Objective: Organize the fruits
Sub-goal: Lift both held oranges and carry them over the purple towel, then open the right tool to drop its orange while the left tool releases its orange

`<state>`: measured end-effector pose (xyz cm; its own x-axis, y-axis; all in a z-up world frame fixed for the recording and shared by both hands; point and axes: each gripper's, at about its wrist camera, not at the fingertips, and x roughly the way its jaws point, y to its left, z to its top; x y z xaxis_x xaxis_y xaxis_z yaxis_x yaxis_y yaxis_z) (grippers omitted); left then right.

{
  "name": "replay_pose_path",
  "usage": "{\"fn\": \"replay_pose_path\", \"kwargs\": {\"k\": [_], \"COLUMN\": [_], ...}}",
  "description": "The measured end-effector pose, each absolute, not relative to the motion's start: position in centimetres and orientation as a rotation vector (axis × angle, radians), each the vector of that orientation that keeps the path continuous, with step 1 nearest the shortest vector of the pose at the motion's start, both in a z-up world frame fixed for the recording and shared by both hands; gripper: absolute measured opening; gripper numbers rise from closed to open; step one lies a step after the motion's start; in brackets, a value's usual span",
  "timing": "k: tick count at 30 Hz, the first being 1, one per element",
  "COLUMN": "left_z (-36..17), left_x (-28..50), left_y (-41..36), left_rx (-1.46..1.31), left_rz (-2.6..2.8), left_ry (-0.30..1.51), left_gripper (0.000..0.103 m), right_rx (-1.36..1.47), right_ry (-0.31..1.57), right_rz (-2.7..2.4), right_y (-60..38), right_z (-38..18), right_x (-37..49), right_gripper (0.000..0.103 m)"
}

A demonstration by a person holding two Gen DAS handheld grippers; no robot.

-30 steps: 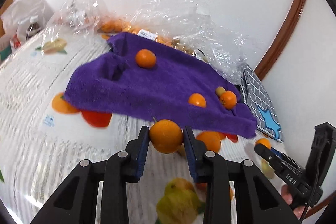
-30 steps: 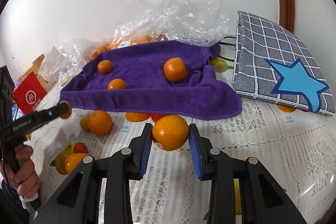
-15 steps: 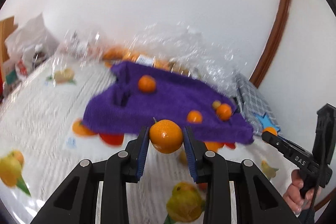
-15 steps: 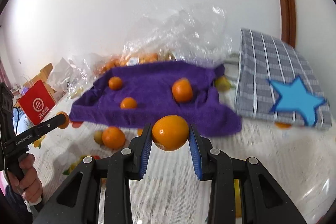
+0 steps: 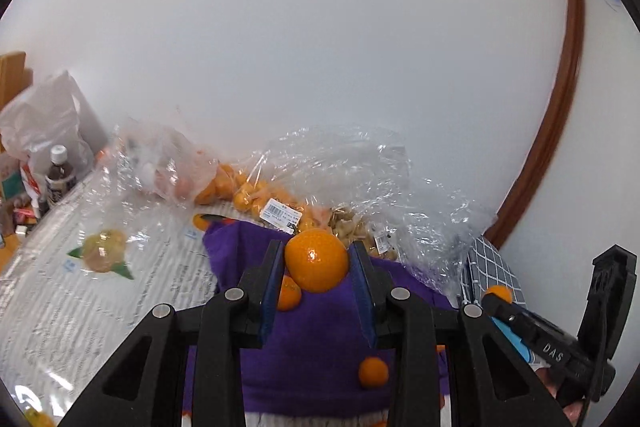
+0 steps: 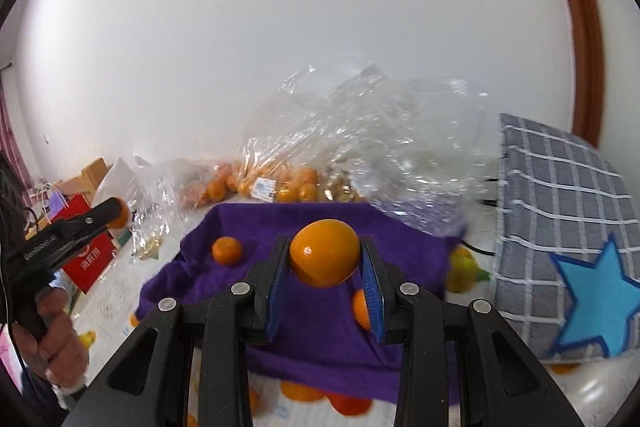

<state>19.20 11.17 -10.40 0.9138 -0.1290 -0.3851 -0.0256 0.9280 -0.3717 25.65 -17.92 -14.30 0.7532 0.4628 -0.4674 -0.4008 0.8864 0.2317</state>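
My left gripper (image 5: 317, 263) is shut on an orange (image 5: 317, 259), held in the air above a purple towel (image 5: 320, 355). My right gripper (image 6: 324, 255) is likewise shut on another orange (image 6: 324, 251) over the same purple towel (image 6: 312, 331). Small oranges lie on the towel: one (image 5: 373, 371) in front of the left gripper, one (image 5: 289, 294) partly behind its left finger, one (image 6: 227, 250) at the far left in the right wrist view, one (image 6: 360, 307) half hidden by the right finger. Each gripper shows at the edge of the other's view.
Clear plastic bags (image 5: 360, 179) holding more oranges (image 6: 296, 187) lie behind the towel against the white wall. A grey checked cushion with a blue star (image 6: 568, 267) stands at the right. A red paper bag (image 6: 86, 247) and a bottle (image 5: 60, 175) are at the left. The tablecloth (image 5: 100, 287) bears printed fruit.
Both grippers have risen and moved forward with their oranges, from over the tablecloth's front to above the purple towel. The views have tilted up toward the wall.
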Motion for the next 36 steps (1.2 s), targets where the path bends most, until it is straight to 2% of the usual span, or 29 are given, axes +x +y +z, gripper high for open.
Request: {"fn": "replay_pose_path", "kwargs": {"k": [9,21,36], "left_z": [-16.0,-16.9,-18.3], "left_x": [22.1,22.9,24.4], "left_y": [12.8,13.6,12.3], "left_rx": [-0.403,-0.451,-0.439], "left_rz": [0.001,-0.028,-0.077], "left_ry": [0.525,0.571,0.685], "left_gripper": [0.031,0.031,0.032], "right_rx": [0.044,-0.005,-0.019], "right_ry": [0.654,0.782,0.829], "right_rz": [0.505,0.526,0.490], "right_y": [-14.6,-12.2,-11.8], "right_z": [-18.4,-22.7,-23.6], "right_x": [28.4,30.1,30.9], "right_gripper": [0.034,0.034,0.035]}}
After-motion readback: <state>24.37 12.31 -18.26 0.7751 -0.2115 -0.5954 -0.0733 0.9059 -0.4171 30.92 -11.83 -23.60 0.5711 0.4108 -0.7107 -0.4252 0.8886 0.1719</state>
